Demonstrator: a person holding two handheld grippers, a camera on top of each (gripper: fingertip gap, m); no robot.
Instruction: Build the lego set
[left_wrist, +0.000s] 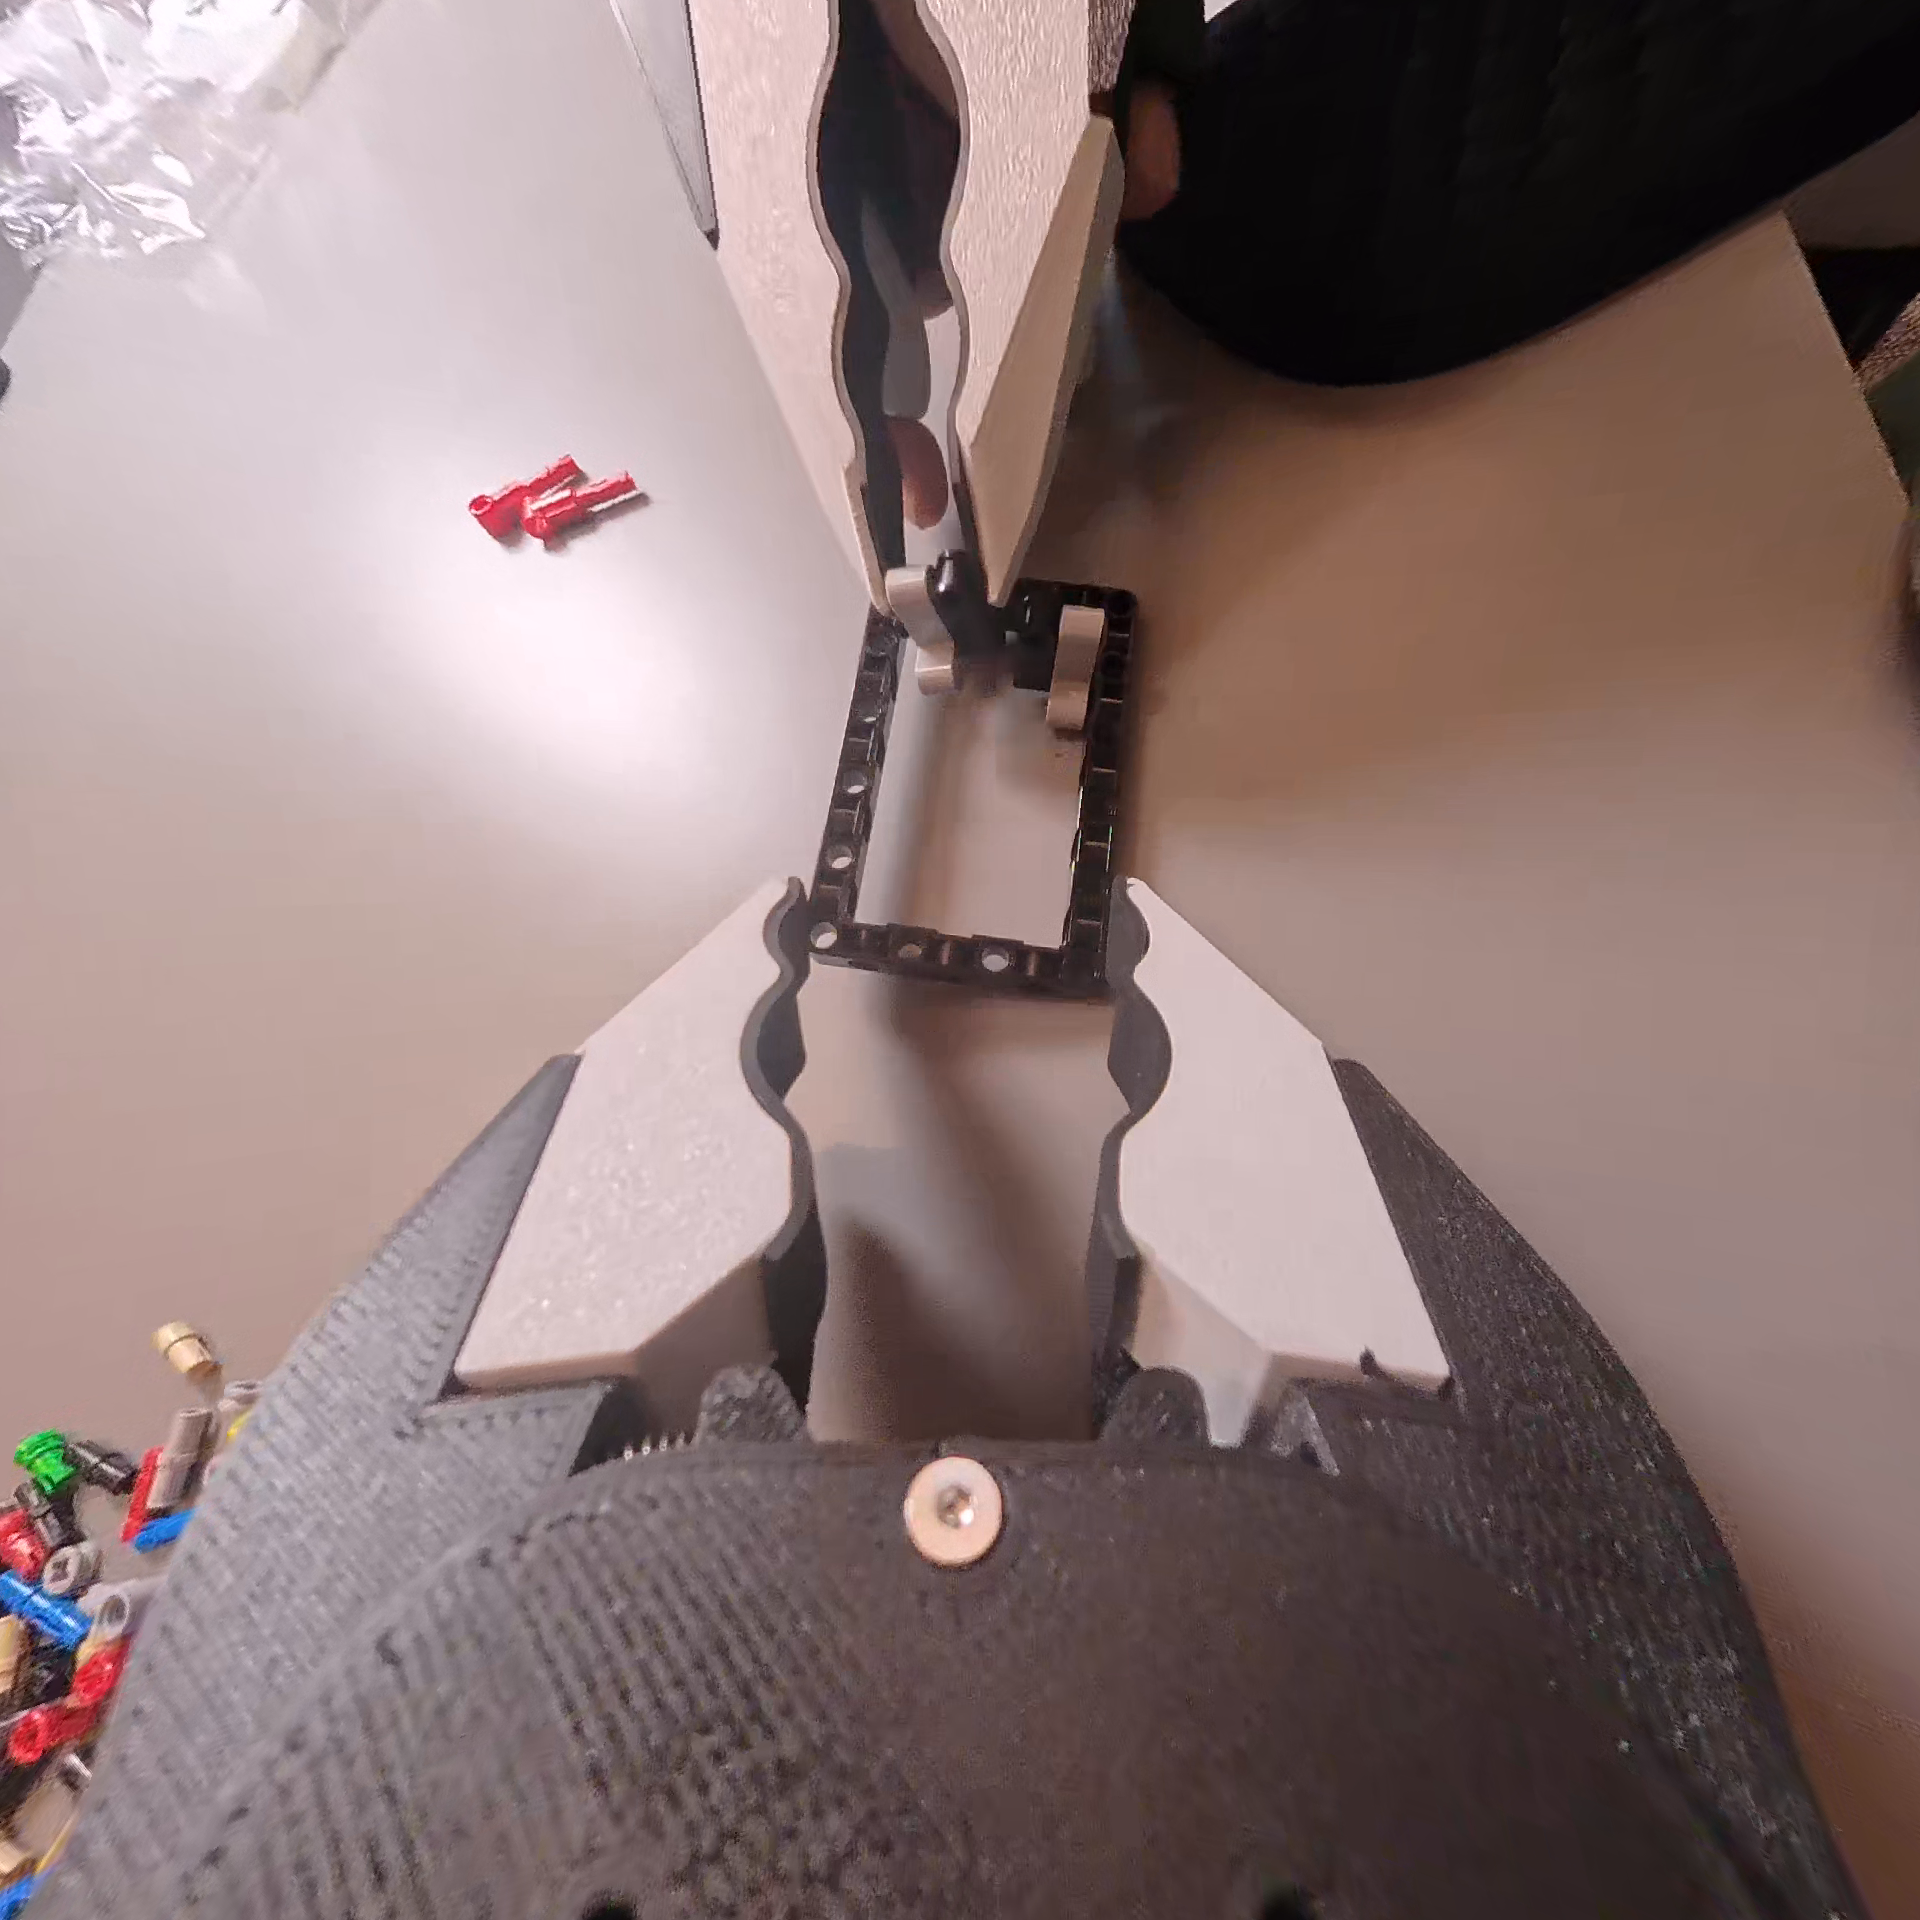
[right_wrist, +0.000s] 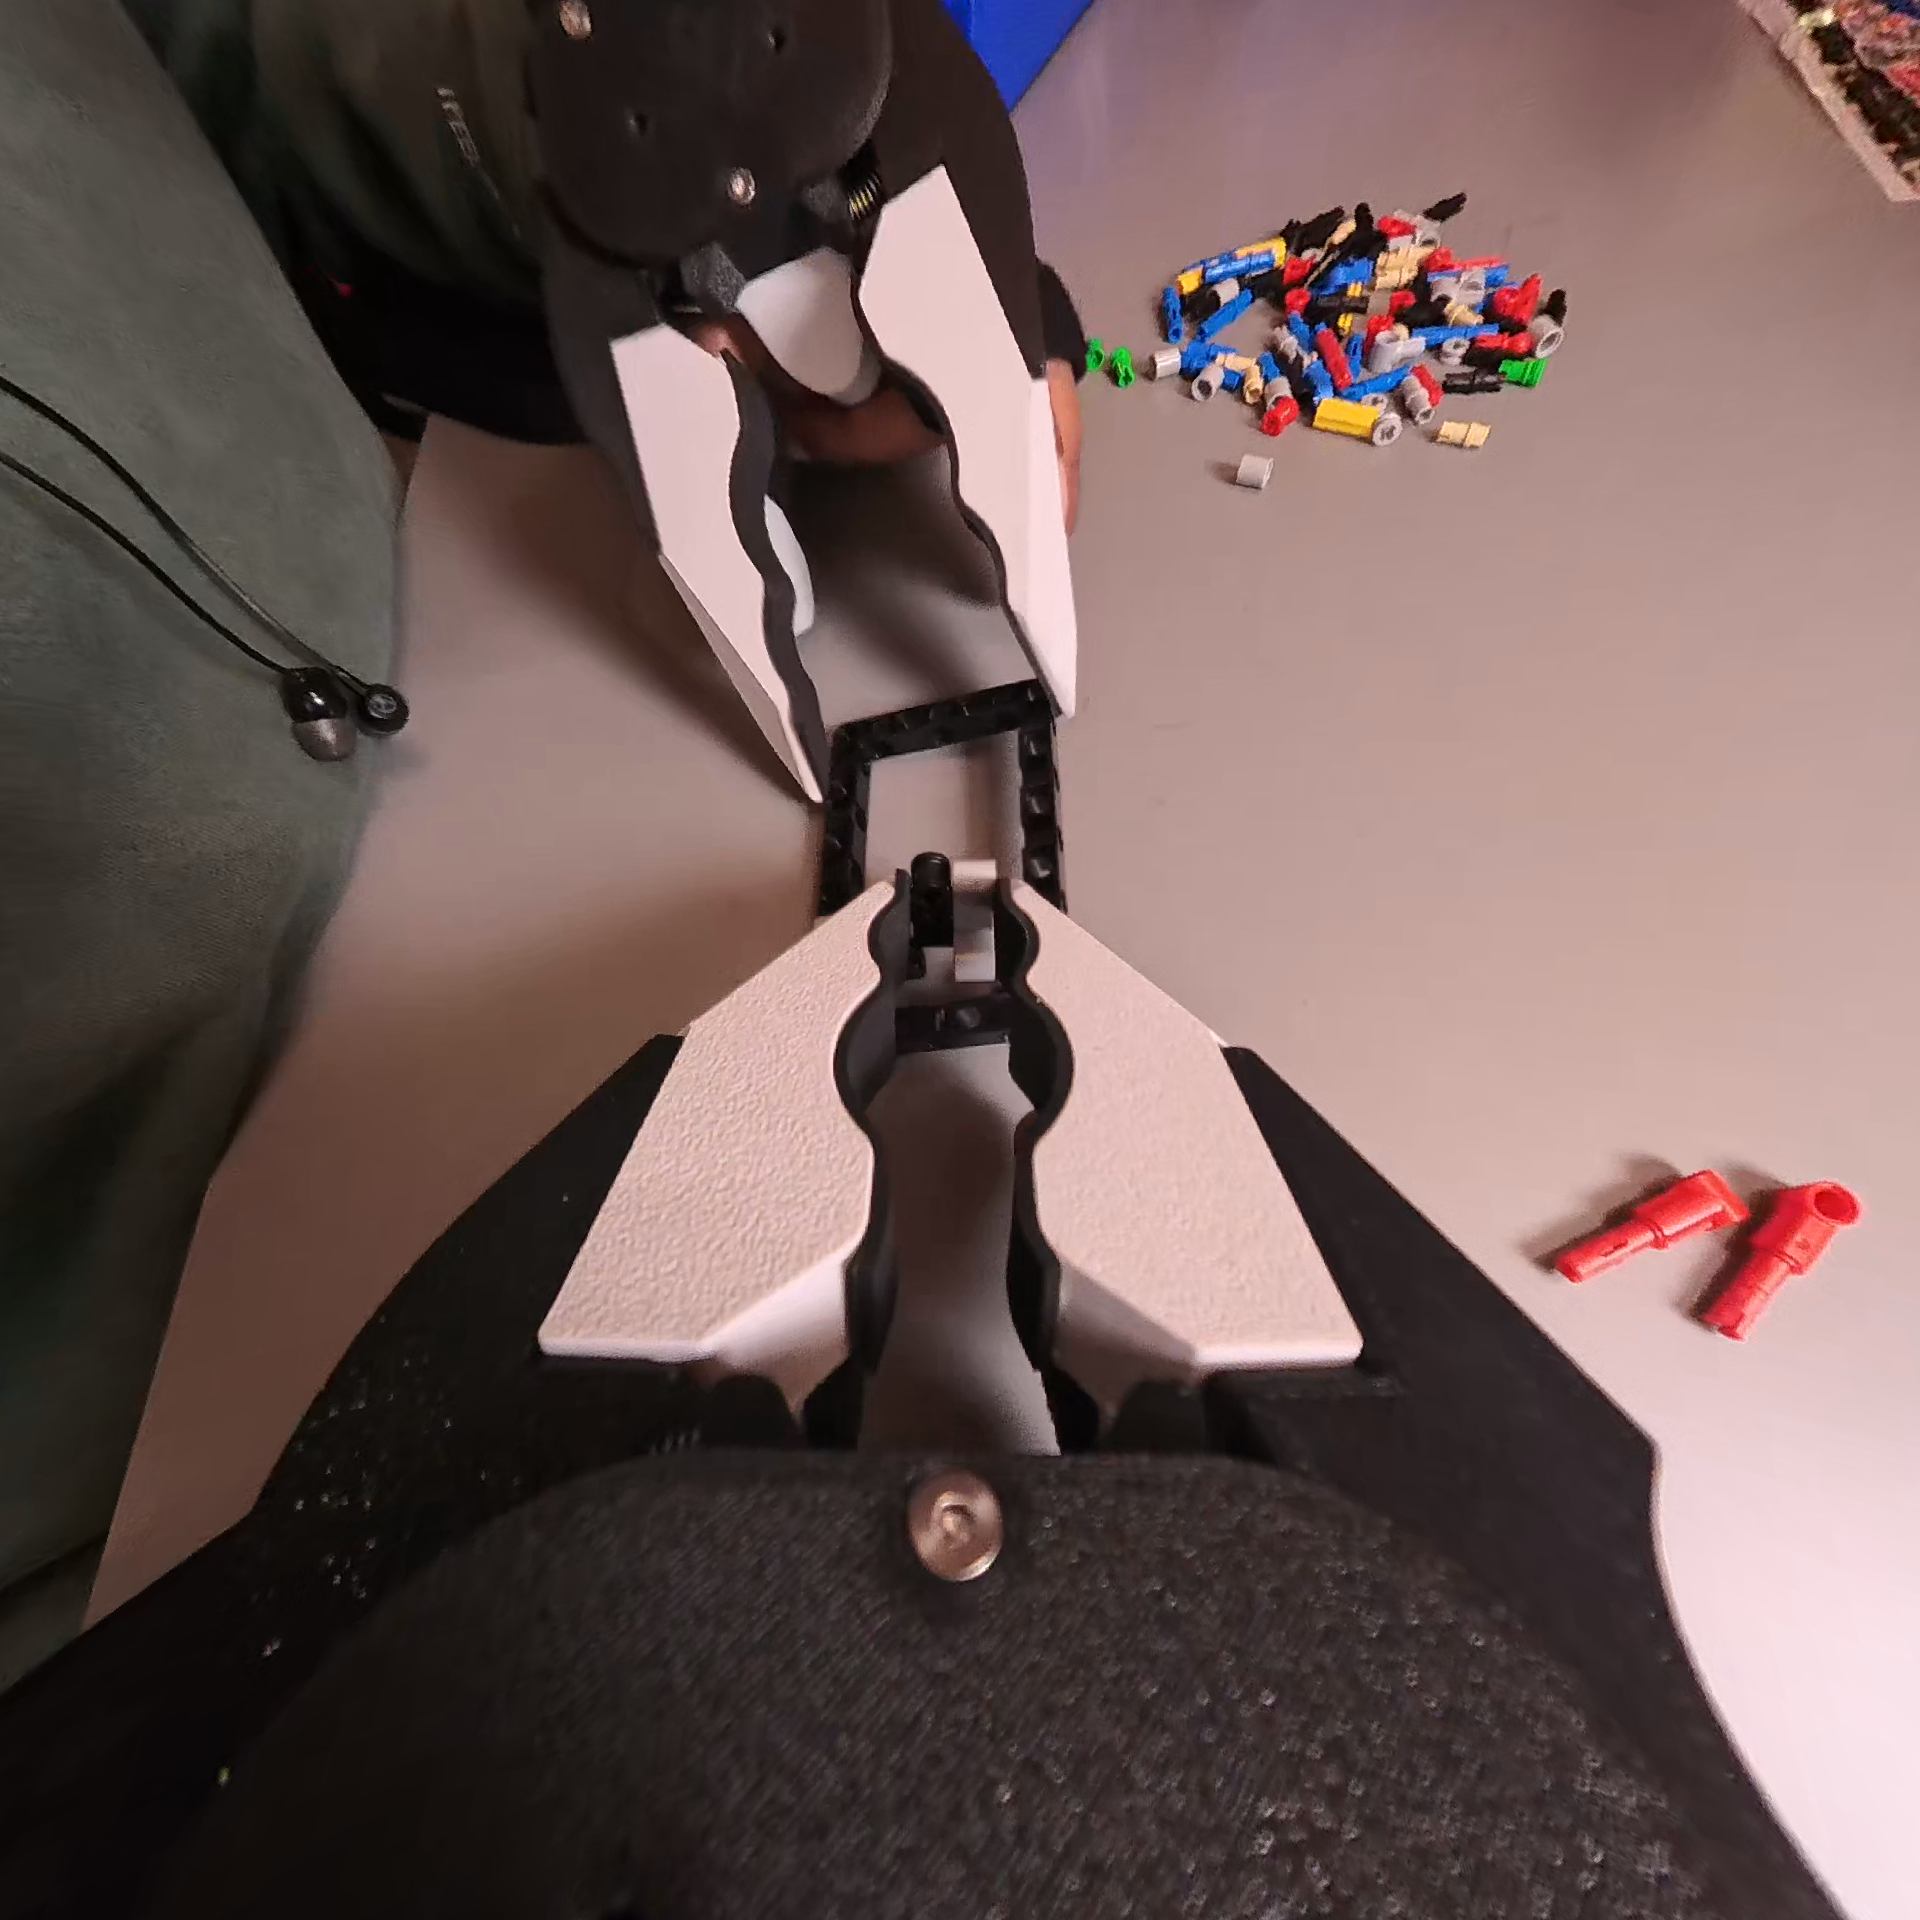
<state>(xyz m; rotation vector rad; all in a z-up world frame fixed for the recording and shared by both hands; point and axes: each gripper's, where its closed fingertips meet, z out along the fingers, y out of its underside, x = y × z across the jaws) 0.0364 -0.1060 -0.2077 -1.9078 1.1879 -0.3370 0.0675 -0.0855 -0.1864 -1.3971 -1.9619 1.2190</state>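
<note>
Left tongs (left_wrist: 961, 914) grip the black frame (left_wrist: 971, 961) across its near end; right tongs (right_wrist: 948, 902), nearly closed, pinch a grey-and-black piece (right_wrist: 951, 914) at the frame's far end; two red pins (right_wrist: 1714, 1247) lie right of them.

We cannot tell whether the left gripper (left_wrist: 956, 914) touches the black frame (left_wrist: 862, 769); the loose parts pile (left_wrist: 62, 1558) is cut off at the picture's edge.

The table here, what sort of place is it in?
Probably an indoor work table used for toy building. A plain grey table bears a pile of small coloured pieces, a black frame held by the left gripper, and crumpled plastic bags.
</note>
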